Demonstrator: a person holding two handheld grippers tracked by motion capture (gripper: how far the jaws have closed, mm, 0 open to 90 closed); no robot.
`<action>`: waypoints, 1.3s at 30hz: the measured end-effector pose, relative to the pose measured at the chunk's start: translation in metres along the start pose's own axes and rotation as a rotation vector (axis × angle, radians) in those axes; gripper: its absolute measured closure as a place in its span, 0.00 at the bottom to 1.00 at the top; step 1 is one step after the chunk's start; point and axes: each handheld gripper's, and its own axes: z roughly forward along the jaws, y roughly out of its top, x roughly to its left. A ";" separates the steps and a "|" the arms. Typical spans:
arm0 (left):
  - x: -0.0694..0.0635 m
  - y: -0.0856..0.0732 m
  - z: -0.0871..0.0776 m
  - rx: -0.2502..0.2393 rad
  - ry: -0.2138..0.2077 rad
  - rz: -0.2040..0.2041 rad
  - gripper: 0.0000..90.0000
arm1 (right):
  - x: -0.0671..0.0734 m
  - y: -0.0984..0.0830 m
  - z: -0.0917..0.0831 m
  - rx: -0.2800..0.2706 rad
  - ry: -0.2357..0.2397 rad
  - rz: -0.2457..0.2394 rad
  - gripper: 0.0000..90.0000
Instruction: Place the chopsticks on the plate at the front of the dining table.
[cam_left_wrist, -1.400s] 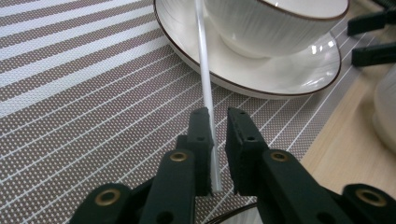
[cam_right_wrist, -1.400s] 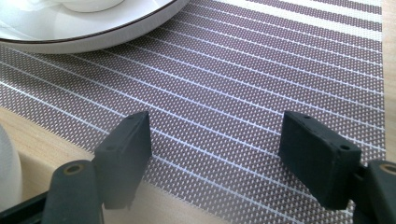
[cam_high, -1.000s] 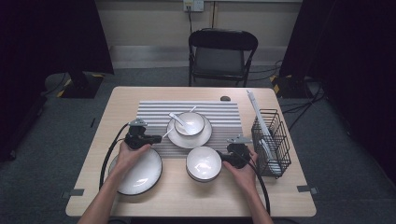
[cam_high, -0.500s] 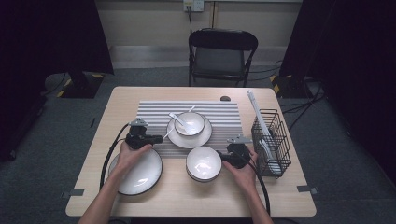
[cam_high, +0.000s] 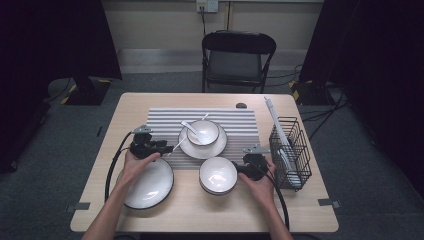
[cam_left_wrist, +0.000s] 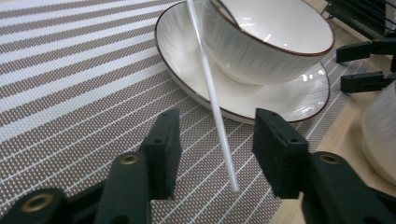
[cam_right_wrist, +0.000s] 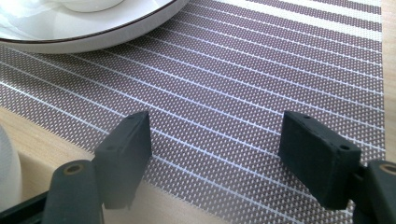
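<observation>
Left gripper view: white stick (cam_left_wrist: 212, 93), leaning on the bowl (cam_left_wrist: 268, 39) on a plate (cam_left_wrist: 289, 95), lower end between the left gripper (cam_left_wrist: 217, 142) jaws, which have just been opening, pads clear of it. Right gripper (cam_right_wrist: 217, 149): released, above striped mat (cam_right_wrist: 261, 79).

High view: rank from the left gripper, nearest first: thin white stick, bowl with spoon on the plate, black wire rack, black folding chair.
1. Thin white stick, between the open jaws of the left gripper.
2. Bowl with spoon, on the plate, mat centre.
3. Black wire rack, table's right edge.
4. Black folding chair, beyond the table.
</observation>
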 end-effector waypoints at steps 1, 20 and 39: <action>0.000 0.000 -0.001 0.004 0.006 0.006 0.53 | 0.000 0.000 0.000 0.000 0.000 0.000 0.27; 0.001 -0.004 -0.029 -0.024 0.071 0.011 0.33 | -0.001 0.001 0.001 0.003 0.006 -0.011 0.27; 0.007 -0.024 -0.050 -0.018 0.095 0.024 0.32 | -0.003 0.013 -0.005 0.035 0.006 0.000 0.27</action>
